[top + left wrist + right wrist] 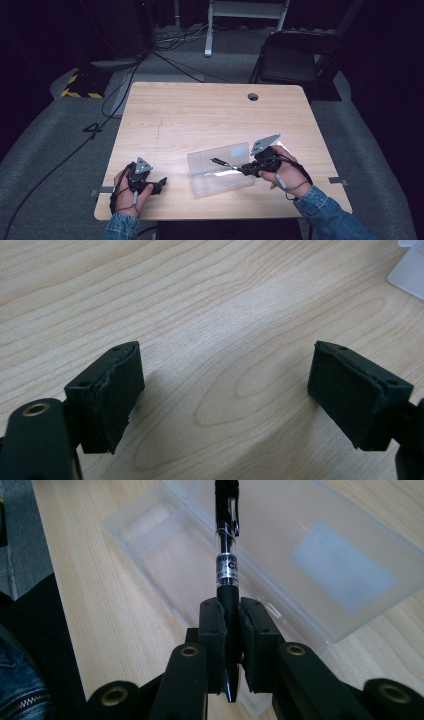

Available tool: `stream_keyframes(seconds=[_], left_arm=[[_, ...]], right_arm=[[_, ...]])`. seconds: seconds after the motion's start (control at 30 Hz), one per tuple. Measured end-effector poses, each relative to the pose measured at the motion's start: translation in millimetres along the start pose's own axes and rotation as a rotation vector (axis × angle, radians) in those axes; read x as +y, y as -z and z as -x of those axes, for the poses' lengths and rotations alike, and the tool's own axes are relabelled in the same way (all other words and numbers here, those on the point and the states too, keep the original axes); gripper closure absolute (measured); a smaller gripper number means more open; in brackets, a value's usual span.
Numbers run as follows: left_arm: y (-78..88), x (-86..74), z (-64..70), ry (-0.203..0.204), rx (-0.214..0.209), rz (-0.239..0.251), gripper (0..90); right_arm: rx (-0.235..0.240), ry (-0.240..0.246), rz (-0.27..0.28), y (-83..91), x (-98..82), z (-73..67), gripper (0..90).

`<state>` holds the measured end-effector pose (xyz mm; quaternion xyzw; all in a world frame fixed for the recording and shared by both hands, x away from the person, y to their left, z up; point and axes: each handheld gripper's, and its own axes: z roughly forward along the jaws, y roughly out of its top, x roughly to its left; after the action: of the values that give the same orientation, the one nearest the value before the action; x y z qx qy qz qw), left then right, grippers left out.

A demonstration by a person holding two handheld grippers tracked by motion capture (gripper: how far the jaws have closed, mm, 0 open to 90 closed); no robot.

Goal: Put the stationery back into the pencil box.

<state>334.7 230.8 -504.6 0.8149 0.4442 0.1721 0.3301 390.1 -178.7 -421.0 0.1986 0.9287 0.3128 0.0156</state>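
Lit tabletop, dark surroundings, soft shadows, slight blur

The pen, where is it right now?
The pen is clamped in the right gripper, held over the open clear plastic case near the table's front edge.

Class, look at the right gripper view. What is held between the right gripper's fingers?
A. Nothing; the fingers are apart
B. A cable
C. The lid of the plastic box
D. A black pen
D. The right gripper is shut on the black pen, gripped near its tip end, with the barrel reaching out over the open clear plastic box.
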Motion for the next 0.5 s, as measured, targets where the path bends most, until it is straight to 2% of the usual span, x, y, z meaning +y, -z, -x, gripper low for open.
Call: stream_keyframes(seconds=[0.2,0.5], left_arm=[[0.0,0.0,0.0,0.0,-0.001,0.0,15.3],[0.0,0.0,0.0,0.0,0.0,0.0,15.3]], right_arm=[[0.023,0.011,-0.021,-8.0,-1.5,-5.9,81.4],[0.049,0.034,-0.059,-15.9,-2.3,-7.1,81.4]])
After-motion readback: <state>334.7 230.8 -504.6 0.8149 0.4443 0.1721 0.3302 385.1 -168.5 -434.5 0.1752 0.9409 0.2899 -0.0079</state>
